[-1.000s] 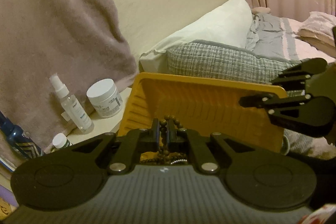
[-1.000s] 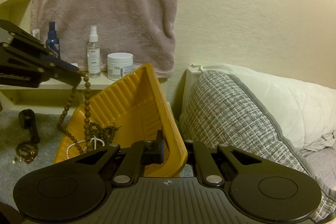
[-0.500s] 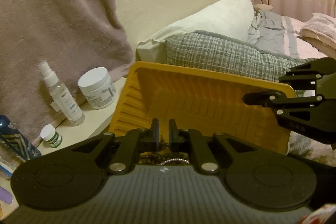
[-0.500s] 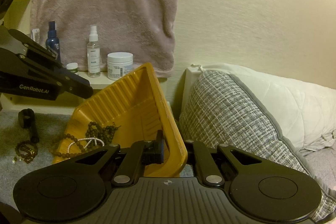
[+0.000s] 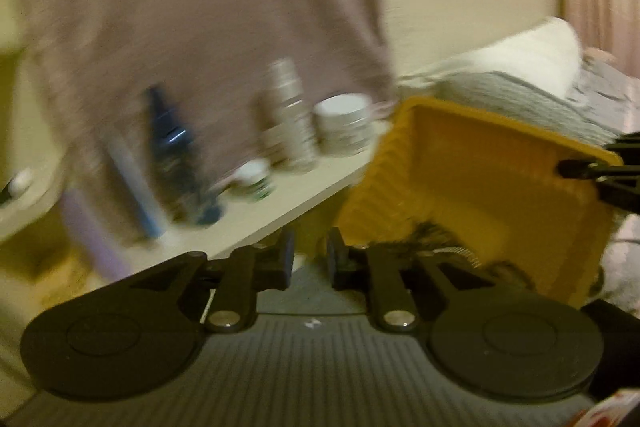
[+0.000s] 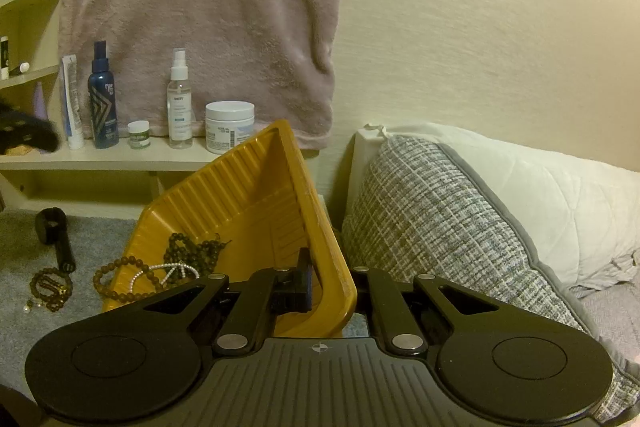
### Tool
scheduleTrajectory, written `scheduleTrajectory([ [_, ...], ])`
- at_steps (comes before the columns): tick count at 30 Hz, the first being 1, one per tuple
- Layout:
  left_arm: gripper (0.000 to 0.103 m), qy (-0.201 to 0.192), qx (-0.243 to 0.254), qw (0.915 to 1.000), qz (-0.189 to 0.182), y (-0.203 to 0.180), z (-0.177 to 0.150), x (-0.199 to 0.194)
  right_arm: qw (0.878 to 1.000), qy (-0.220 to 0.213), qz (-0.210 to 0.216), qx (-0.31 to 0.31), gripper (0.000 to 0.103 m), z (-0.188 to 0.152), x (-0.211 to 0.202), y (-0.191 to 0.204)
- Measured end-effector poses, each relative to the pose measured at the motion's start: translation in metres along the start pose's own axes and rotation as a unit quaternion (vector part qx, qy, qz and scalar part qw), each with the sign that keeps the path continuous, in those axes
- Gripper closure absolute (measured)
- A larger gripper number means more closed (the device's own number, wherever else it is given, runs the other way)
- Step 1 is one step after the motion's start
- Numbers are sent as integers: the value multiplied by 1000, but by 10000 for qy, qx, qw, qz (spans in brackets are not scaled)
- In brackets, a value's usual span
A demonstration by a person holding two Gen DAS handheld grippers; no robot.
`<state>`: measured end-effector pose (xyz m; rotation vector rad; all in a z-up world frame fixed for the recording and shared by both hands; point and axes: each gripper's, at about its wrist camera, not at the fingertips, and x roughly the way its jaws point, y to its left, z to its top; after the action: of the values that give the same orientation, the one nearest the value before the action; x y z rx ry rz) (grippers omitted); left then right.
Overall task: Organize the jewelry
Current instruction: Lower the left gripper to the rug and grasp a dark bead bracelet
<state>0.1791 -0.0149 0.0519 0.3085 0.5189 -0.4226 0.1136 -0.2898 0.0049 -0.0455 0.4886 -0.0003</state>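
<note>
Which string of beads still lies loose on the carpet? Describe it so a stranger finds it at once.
Start at the tilted yellow tray that the right gripper clamps by its rim. Go past its low edge onto the grey carpet, below the black watch-like strap. There lies a small bunch of dark brown beads with pale pearls at its end, clear of the tray, unlike the other strands.

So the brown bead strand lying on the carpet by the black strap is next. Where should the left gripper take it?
Take the brown bead strand at its upper loop, from above with jaws across the cord. It lies flat and bunched on the carpet, so only a top pinch gets under one run of beads.
</note>
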Motion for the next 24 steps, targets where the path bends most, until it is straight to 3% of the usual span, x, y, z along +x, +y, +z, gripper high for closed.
scheduleTrajectory([
  [5, 85, 125, -405, 9971, 627, 28, -31, -18, 10000, 1, 1, -7, 96, 0, 0, 0],
  [10, 84, 371, -572, 9928, 987, 37, -62, -25, 10000, 0, 3, -4, 96, 0, 0, 0],
  [18, 83, 674, -954, 9883, 976, 27, -101, -22, 10000, 18, -19, -27, 96, -2, 1, 0],
  [24, 83, 825, -1051, 9887, 685, 5, -119, -12, 10000, 17, -20, -30, 96, -2, 0, 0],
])
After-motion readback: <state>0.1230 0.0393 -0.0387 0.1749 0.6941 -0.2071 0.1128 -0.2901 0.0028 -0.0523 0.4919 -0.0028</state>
